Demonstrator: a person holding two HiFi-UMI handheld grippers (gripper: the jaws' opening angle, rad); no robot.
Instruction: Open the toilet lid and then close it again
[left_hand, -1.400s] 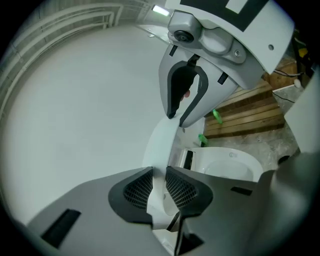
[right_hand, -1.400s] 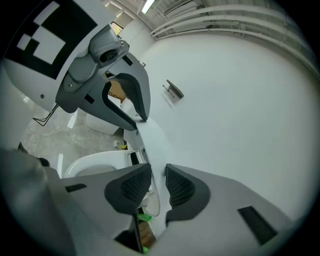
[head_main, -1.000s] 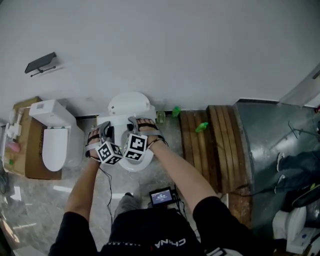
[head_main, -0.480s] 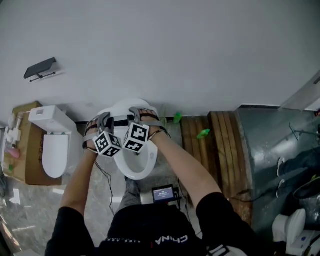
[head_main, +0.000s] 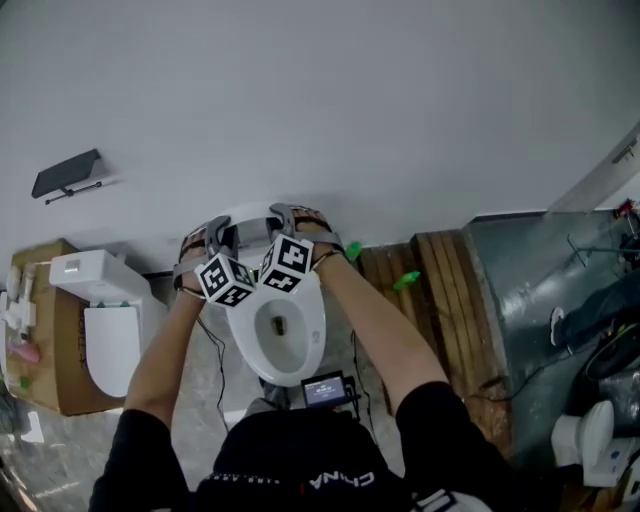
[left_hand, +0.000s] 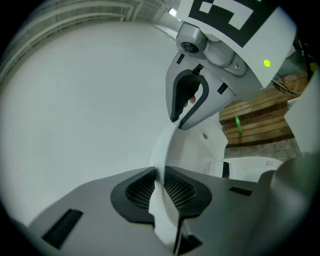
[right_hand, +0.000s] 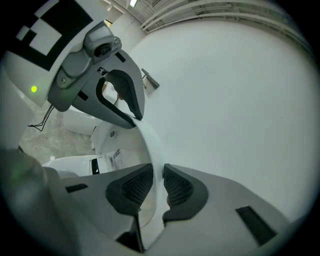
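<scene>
**Head view.**
- Toilets, two whole:
  - One at centre, with its bowl (head_main: 281, 330) uncovered and the toilet lid (head_main: 250, 214) standing upright close to the wall.
  - One spare toilet (head_main: 108, 320) at left, closed, on a cardboard sheet (head_main: 58, 385).
- White fixture (head_main: 590, 440) at lower right: too cut off to name.
- Left tongs (head_main: 213, 238), one, and right tongs (head_main: 282, 222), one, side by side at the lid's top edge.
- Small green items, two (head_main: 405, 281) (head_main: 352, 250), by a wooden pallet (head_main: 430, 290).
- Black wall shelf (head_main: 65, 175), one.
- Screen device (head_main: 322, 390), one, on the floor.

**Left gripper view.** The left tongs pinch the thin white lid rim between both ribbed pads. The lid's inner face curves away beyond, and the other gripper grips the same rim further along.

**Right gripper view.** The right tongs are likewise clamped on the rim, one pad on each face.

**Step in hand (judged).** The opening looks complete or nearly so, with the lid at the top of its swing. The closing half remains. It calls for both tongs to keep their pinch, swing the rim forward and down around the hinge together, and ease it onto the seat without letting it drop.
</scene>
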